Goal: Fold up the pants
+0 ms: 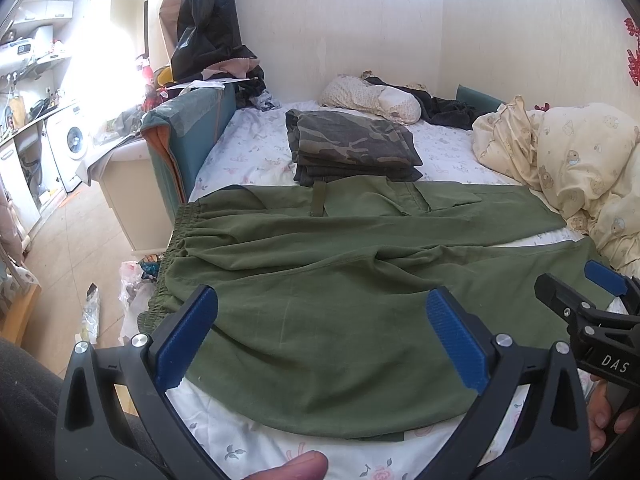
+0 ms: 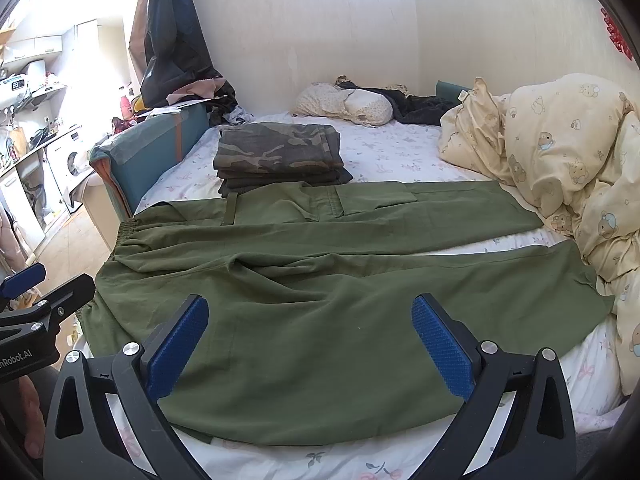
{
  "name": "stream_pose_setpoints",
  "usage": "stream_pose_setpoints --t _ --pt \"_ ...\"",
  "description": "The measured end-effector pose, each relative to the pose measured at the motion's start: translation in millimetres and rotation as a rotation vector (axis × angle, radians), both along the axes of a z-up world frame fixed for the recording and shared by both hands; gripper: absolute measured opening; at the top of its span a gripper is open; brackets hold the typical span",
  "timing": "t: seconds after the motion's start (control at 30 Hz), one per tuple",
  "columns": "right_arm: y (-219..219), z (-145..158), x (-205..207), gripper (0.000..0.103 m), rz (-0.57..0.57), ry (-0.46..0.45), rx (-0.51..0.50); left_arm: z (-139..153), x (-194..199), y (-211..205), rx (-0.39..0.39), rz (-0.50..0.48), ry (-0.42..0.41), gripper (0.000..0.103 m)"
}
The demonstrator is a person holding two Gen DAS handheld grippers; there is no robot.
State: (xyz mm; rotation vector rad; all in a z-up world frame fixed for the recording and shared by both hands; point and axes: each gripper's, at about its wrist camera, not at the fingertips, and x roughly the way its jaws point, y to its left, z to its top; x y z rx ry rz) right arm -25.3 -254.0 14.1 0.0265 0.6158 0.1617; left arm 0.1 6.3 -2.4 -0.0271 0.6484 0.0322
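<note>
Olive green pants (image 1: pixel 340 280) (image 2: pixel 340 276) lie spread flat across the bed, elastic waistband at the left edge, both legs running to the right. My left gripper (image 1: pixel 322 308) hovers open over the near leg close to the waist, nothing between its blue pads (image 1: pixel 188 332). My right gripper (image 2: pixel 310 314) is open as well, over the middle of the near leg, its blue pads (image 2: pixel 442 344) apart and empty. The right gripper (image 1: pixel 592 296) shows at the right edge of the left wrist view; the left gripper (image 2: pixel 44 292) shows at the left edge of the right wrist view.
A folded camouflage stack (image 1: pixel 352 144) (image 2: pixel 276 152) sits just behind the pants. A cream bear-print duvet (image 1: pixel 572 168) (image 2: pixel 560 152) is piled on the right. A pillow (image 1: pixel 372 98) and dark clothes lie at the wall. Off the bed's left edge is floor with clutter (image 1: pixel 92 312).
</note>
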Motion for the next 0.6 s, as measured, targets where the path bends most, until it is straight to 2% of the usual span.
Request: stream_pose_setpoints --t 0.2,0.3,0.43,0.6 --pt "-0.4 0.2 -0.1 0.103 0.0 0.004 0.005 0.2 0.9 3.3 -0.009 -0.021 0.016 0.103" --pt "-3.9 2.0 0.2 0.103 -0.001 0.014 0.035 2.6 6.8 24.3 -0.028 -0.008 0.056 0.103" --pt "-5.4 9.8 -5.1 0.103 0.012 -0.023 0.03 -5.9 17.6 92.7 -0.129 0.169 0.133 0.103" --pt "-9.5 12.9 -3.4 0.103 0.022 -0.011 0.076 -51.2 25.3 185.9 -0.32 0.444 0.303 0.102"
